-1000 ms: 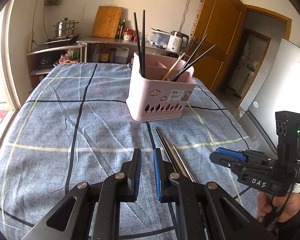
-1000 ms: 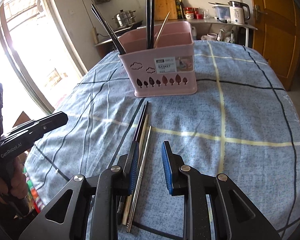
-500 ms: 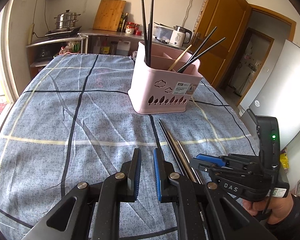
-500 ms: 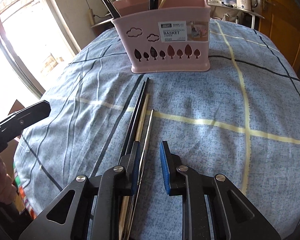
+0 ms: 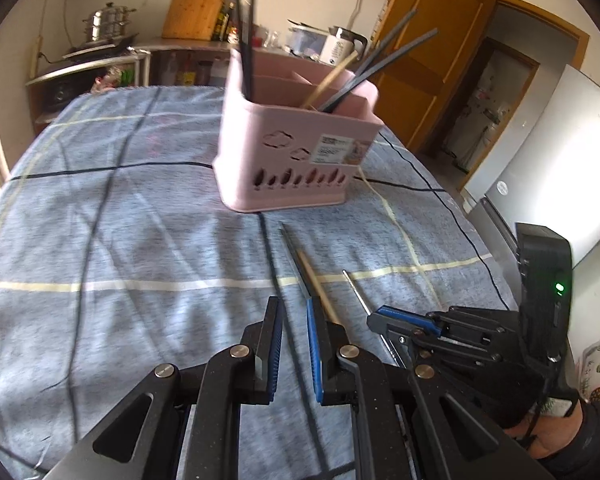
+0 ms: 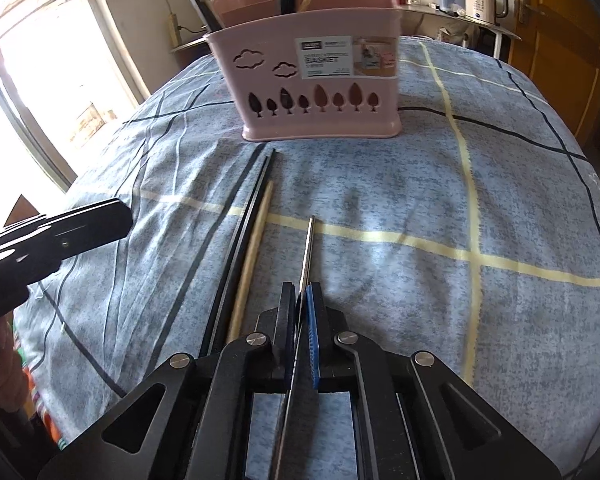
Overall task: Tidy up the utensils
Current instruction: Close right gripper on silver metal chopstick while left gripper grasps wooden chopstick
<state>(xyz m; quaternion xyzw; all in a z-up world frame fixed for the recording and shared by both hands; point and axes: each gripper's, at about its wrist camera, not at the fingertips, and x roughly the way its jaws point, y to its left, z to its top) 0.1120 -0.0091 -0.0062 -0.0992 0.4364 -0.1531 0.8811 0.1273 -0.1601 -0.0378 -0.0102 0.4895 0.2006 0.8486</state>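
Clamping the metal chopstick (image 6: 309, 248), right gripper (image 6: 300, 300) is pinching fully closed on it, short of the pink basket (image 6: 320, 80). Left gripper (image 5: 294, 344) is hovering nearly closed, empty, near the black chopsticks (image 6: 236, 248) and wooden chopstick (image 6: 252, 256).

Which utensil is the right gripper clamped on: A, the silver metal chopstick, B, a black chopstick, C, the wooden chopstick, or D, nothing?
A: in the right wrist view the right gripper is shut on the silver metal chopstick, while the wooden chopstick lies beside it on the tablecloth.
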